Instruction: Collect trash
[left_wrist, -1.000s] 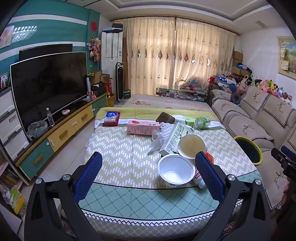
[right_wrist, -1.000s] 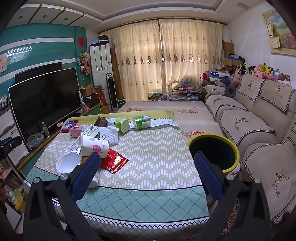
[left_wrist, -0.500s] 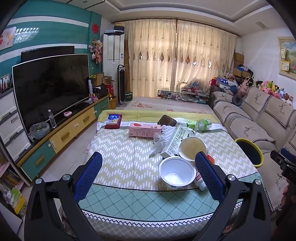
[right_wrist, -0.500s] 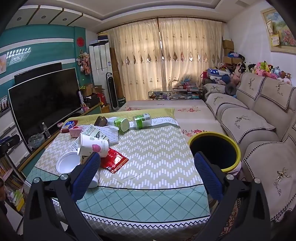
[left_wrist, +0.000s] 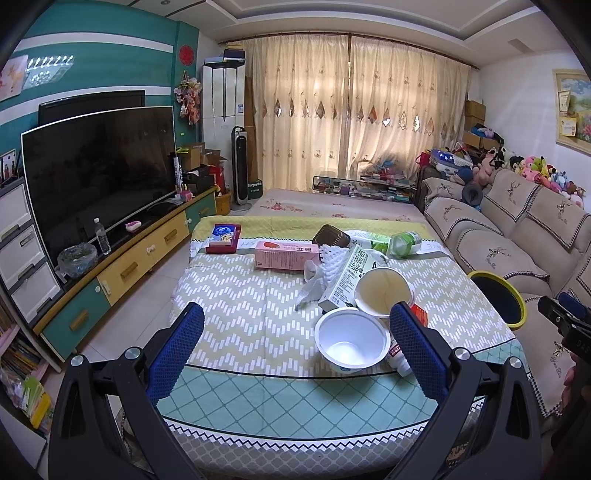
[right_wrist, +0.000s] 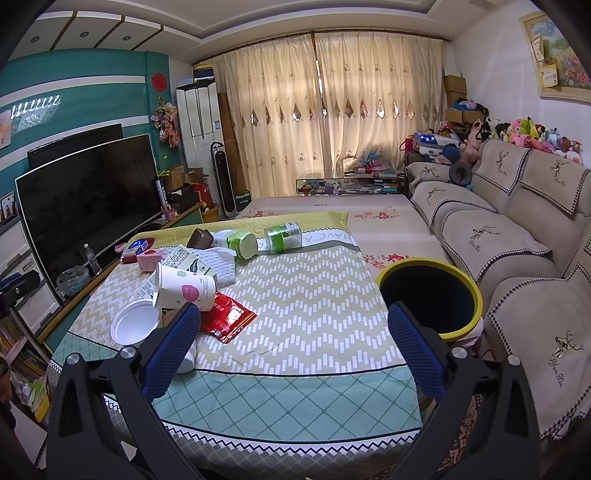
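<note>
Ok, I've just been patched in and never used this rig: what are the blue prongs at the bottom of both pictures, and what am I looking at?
Those blue prongs are the jaws of two hand-held grippers; a person carries one in each hand. Each picture comes from a fisheye camera on one gripper, looking forward between its jaws. The left gripper and the right gripper are both open and hold nothing. Both face a table with a patterned cloth. On it lie a white bowl, a tipped paper cup, a red wrapper, a milk carton, a pink box, a green can and a green bottle. The yellow-rimmed bin stands between the table and the sofa, on the right gripper's side.
</note>
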